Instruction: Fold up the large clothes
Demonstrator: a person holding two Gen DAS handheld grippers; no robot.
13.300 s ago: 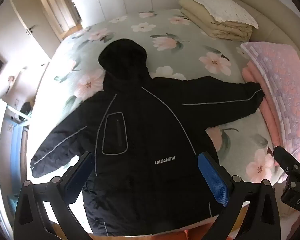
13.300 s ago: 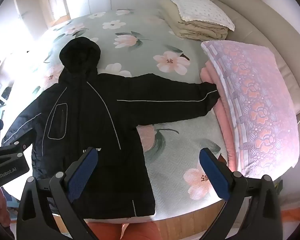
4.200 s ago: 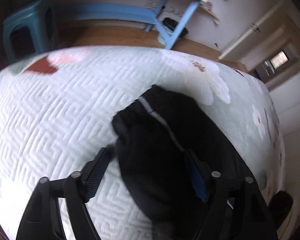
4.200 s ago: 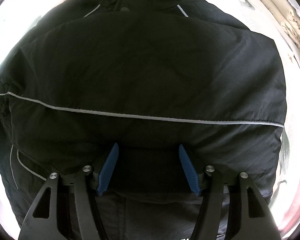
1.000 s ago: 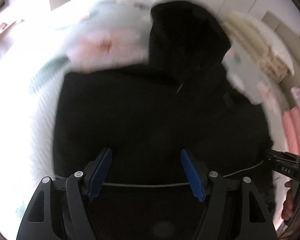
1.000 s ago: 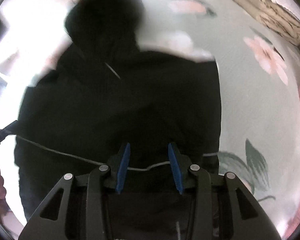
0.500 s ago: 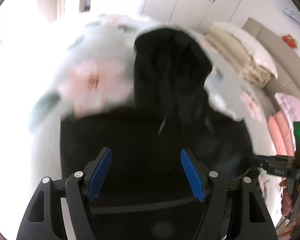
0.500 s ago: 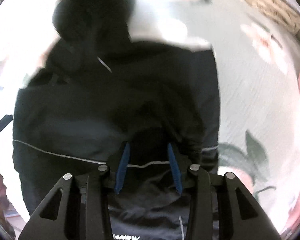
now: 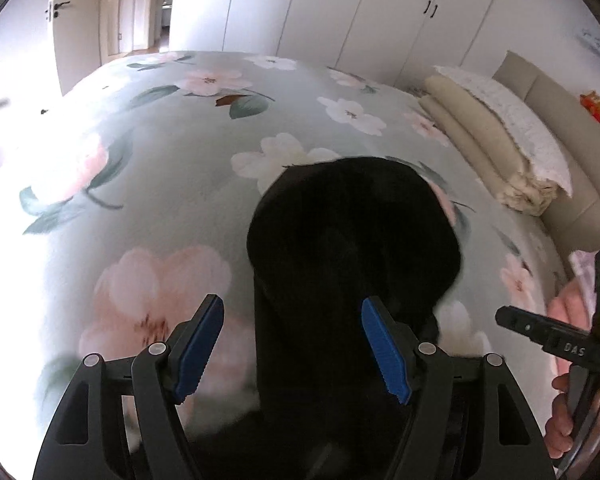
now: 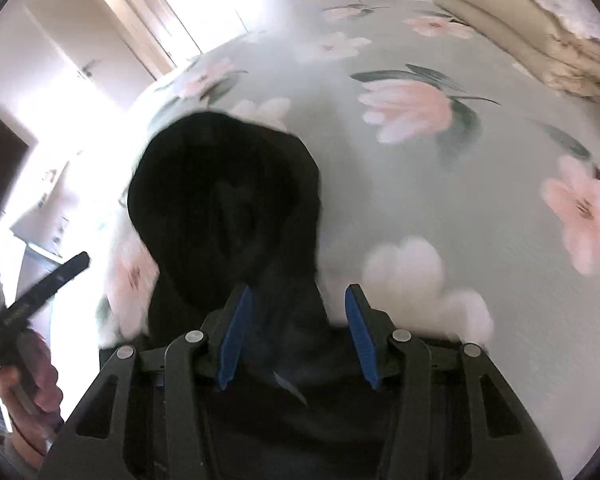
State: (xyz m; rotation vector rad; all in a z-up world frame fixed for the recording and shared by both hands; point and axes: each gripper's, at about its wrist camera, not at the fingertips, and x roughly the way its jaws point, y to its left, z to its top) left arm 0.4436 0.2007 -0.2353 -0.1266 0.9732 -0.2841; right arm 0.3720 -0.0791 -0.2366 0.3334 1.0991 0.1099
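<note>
A black hooded jacket (image 9: 352,248) lies on the flowered green bedspread (image 9: 172,168). Only its hood and neck show ahead of me; the body is below the frame. My left gripper (image 9: 292,348) is open above the left side of the neck, empty. My right gripper (image 10: 296,336) is open above the base of the hood (image 10: 224,200), empty. The right gripper's body shows at the right edge of the left wrist view (image 9: 556,344), and the left one at the left edge of the right wrist view (image 10: 32,296).
Folded beige bedding with a white lace pillow (image 9: 496,140) lies at the head of the bed by the padded headboard (image 9: 560,112). White wardrobe doors (image 9: 380,12) stand behind the bed. An open door (image 10: 148,20) is at the far left.
Both grippers have moved forward from over the folded jacket body to over the hood. The sleeves are folded in over the body; both grippers stay open.
</note>
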